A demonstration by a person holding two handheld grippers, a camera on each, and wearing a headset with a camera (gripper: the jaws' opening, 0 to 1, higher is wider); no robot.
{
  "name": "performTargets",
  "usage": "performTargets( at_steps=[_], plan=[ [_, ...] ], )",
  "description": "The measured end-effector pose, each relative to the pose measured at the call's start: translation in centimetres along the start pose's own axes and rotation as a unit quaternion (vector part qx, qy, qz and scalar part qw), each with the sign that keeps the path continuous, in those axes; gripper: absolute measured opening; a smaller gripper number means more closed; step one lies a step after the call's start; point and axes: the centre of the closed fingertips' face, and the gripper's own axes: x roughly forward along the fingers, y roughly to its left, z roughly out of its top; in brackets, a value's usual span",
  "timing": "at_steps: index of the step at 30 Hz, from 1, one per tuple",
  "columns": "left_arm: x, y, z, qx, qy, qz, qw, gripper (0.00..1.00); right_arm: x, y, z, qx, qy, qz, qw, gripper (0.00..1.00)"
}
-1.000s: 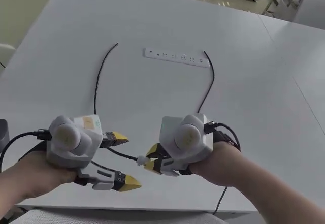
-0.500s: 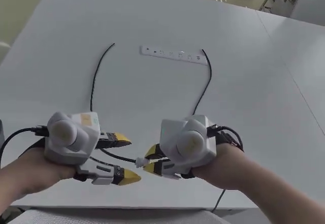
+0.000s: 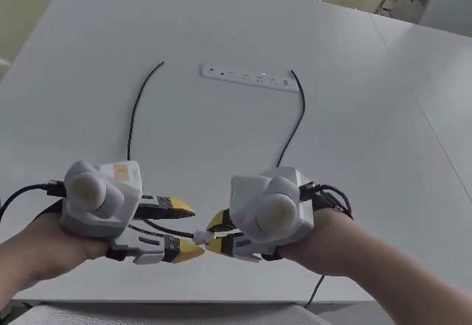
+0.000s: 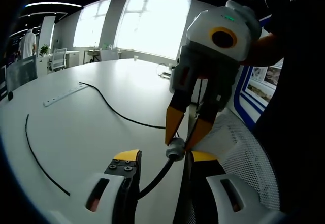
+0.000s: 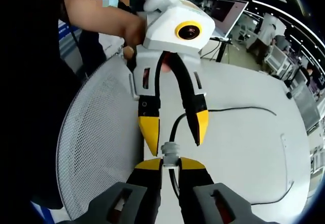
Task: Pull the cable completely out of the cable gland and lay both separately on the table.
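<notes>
Cable gland (image 5: 169, 152) clamped in right hand-held gripper (image 5: 171, 163), left hand-held gripper (image 4: 165, 157) spread astride cable (image 3: 133, 119).

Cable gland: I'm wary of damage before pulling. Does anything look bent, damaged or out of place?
Nothing stands out. The small white plastic cable gland sits straight in the jaws of the right gripper. The thin black cable runs from it without a kink, and the white power strip lies flat on the white table.
</notes>
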Motion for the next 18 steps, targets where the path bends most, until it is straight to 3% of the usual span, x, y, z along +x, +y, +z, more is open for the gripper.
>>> performTargets(
  at_steps=[18],
  plan=[
    [0.7, -1.2, 0.0, 0.003, 0.007, -0.028, 0.9996, 0.19, -0.1, -0.2, -0.3, -0.022, 0.002, -0.005, 0.9998, 0.06]
  ],
)
